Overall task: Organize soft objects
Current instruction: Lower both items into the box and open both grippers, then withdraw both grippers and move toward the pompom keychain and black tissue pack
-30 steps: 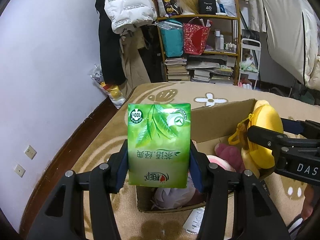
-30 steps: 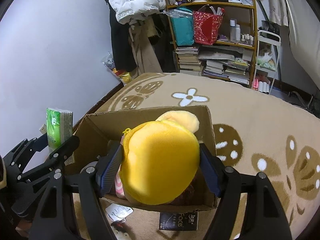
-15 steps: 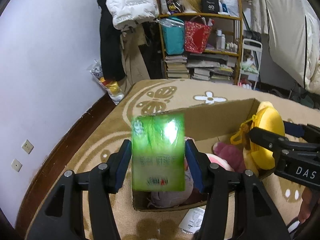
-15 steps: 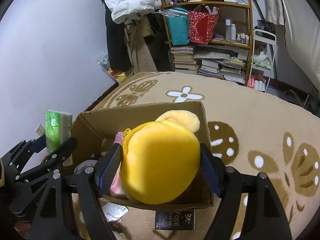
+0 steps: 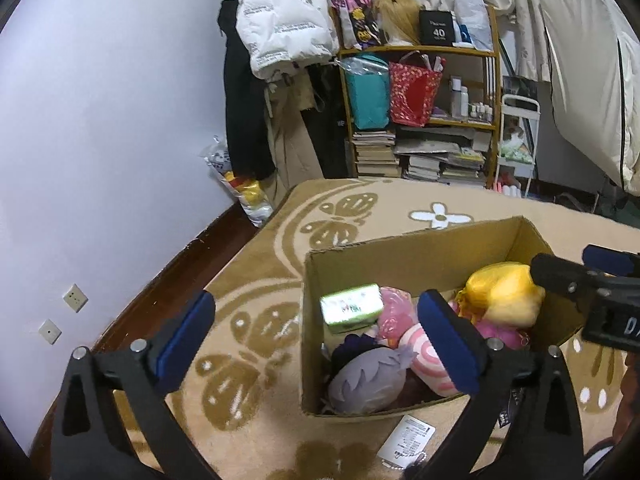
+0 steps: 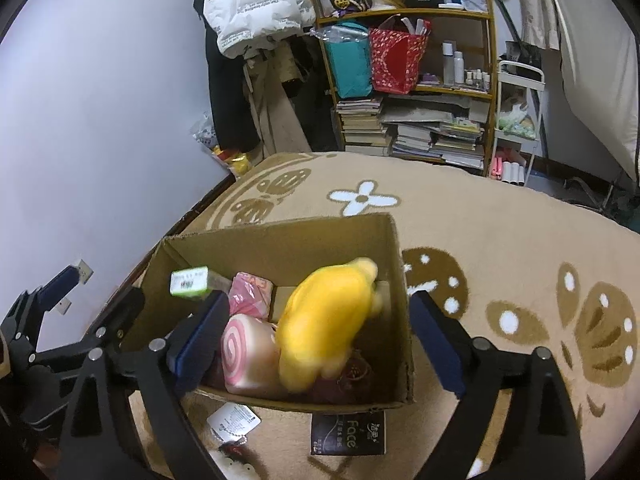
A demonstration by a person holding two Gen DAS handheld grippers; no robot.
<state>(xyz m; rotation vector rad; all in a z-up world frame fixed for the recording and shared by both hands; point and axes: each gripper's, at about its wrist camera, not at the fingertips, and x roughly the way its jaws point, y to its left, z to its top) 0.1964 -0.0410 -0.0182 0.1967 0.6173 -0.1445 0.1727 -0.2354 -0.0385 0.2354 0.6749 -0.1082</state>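
Observation:
An open cardboard box (image 5: 400,250) stands on the patterned rug. My left gripper (image 5: 317,299) hovers over its left side, jaws opening wide and free of the green tissue pack (image 5: 351,309), which lies loose and slightly blurred among the toys inside. My right gripper (image 6: 318,300) is over the box's right half, jaws also opening. The yellow plush (image 6: 324,328) between them is blurred and touches neither pad, low inside the cardboard box (image 6: 280,240). The green tissue pack (image 6: 190,281) shows at the box's left wall, and the yellow plush (image 5: 502,294) shows at the right.
Inside the box lie a pink swirl plush (image 6: 248,352), a grey plush (image 5: 368,380) and a pink pack (image 6: 250,294). On the rug in front lie a black "Face" packet (image 6: 348,428) and a paper tag (image 5: 406,436). A crowded shelf (image 5: 420,120) stands behind; a wall runs along the left.
Both grippers went from shut to wide open. The green tissue pack left the left jaws and dropped into the box; the yellow plush slipped out of the right jaws and sank into the box.

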